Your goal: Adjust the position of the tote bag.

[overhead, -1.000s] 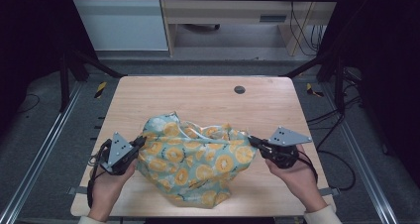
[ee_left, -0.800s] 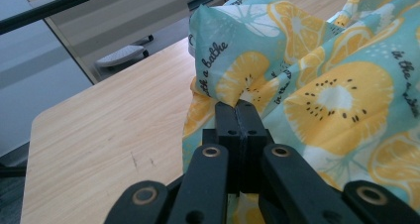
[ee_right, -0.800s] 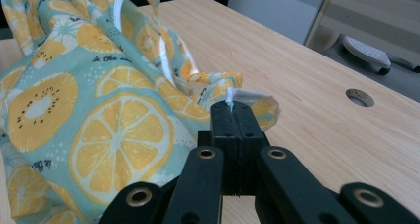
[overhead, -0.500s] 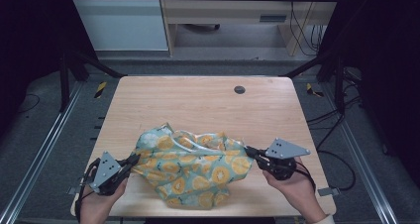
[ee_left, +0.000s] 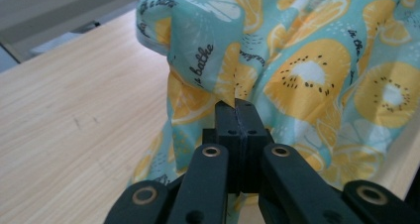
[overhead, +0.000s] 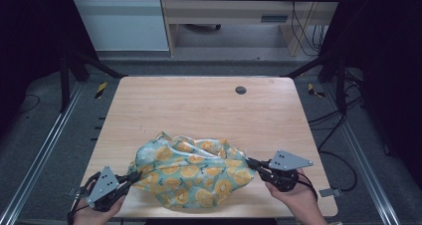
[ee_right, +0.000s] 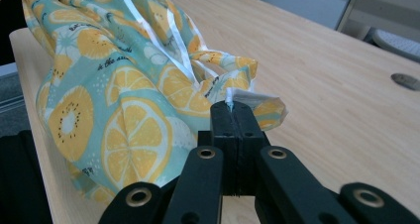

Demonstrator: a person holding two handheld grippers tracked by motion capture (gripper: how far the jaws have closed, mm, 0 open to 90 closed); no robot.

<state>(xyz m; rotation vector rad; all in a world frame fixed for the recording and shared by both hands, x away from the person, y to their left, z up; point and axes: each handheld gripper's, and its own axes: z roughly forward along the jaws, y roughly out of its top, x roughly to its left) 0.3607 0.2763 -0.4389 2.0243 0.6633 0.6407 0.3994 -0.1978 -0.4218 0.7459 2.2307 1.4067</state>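
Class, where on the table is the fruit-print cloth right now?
In the high view the cloth lies bunched at the table's near edge, pinched between the left gripper and right gripper.

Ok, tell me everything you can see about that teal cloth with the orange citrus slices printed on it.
The teal cloth printed with orange citrus slices looks like thin woven fabric, with small black script among the fruit and white ribbon-like strips at its upper edge. It lies crumpled and bunched near the front edge of the light wooden table, stretched sideways. The left gripper is shut on a fold at one end, and the right gripper is shut on a corner at the other.
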